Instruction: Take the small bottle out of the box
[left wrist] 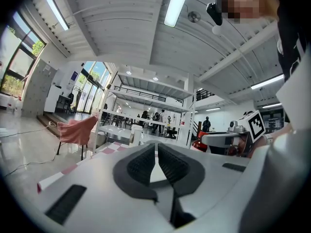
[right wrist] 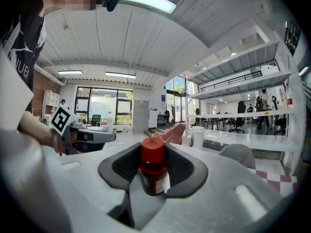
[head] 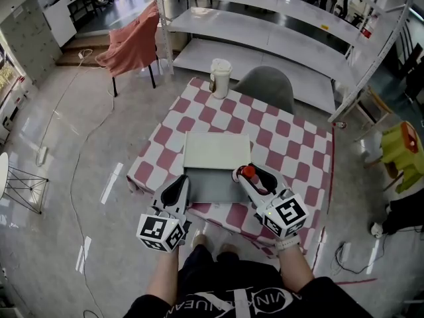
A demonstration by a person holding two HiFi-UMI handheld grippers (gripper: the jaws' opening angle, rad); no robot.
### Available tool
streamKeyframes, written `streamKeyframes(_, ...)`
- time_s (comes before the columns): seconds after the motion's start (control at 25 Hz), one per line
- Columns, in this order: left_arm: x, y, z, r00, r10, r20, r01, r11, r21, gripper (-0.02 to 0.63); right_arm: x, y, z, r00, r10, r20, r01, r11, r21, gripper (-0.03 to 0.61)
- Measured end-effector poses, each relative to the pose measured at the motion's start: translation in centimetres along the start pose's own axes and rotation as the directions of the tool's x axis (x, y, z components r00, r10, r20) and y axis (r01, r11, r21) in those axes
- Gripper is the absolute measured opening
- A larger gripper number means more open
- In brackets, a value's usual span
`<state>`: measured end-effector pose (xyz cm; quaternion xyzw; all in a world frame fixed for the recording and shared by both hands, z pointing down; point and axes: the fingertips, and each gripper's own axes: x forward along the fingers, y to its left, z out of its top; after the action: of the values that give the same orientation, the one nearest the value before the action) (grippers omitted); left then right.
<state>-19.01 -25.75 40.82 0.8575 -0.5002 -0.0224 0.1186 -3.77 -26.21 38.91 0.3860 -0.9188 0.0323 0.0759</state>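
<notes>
The right gripper (head: 246, 175) has its fingers (right wrist: 181, 165) clamped on the small bottle (right wrist: 154, 174). The pads bear on the neck and shoulder, just under the red cap (right wrist: 153, 152). The bottle stands upright in the grip, at the right edge of the open box (head: 209, 185) on the checked counter (head: 278, 138). It appears to be raised above the box. The lid (head: 216, 151) lies behind the box.

The left gripper (head: 179, 184) hangs at the box's left edge. Its fingers (left wrist: 144, 165) are together, with nothing between them.

Handling notes:
- The bottle is dark and rigid, probably glass, so it will not yield to pressure and could break if dropped.
- It is small and likely light.
- The smooth wall and the label (right wrist: 165, 181) may be slippery.
- Gripping below the cap's rim gives a ledge that guards against slipping downward.
</notes>
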Motion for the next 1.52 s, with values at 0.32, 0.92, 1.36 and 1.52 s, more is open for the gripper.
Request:
streamKeyframes(0.32,0.0,-0.3,0.8,1.0,-0.01,0.013,0.01,1.0,0.006,0.026,-0.4,0.0,0.8,1.0,-0.006,0.016,0.006,1.0,0.01,0.146)
streamKeyframes(0.92,-0.2,-0.6,2.0,0.999,-0.014,0.042,0.013,1.0,0.024,0.026,-0.7,0.1,2.3,0.999,0.0,0.05,0.0,1.0,0.0,0.146)
streamKeyframes(1.36,-0.5,-1.2,3.0,0.998,-0.023,0.056,0.019,0.997,0.072,0.026,-1.1,0.4,3.3,0.998,-0.006,0.067,0.007,1.0,-0.011,0.146)
streamKeyframes(1.52,-0.8,-0.9,3.1,0.998,-0.019,0.062,0.015,0.998,0.066,0.026,-1.2,0.6,3.5,0.998,-0.009,0.069,0.01,1.0,-0.013,0.146)
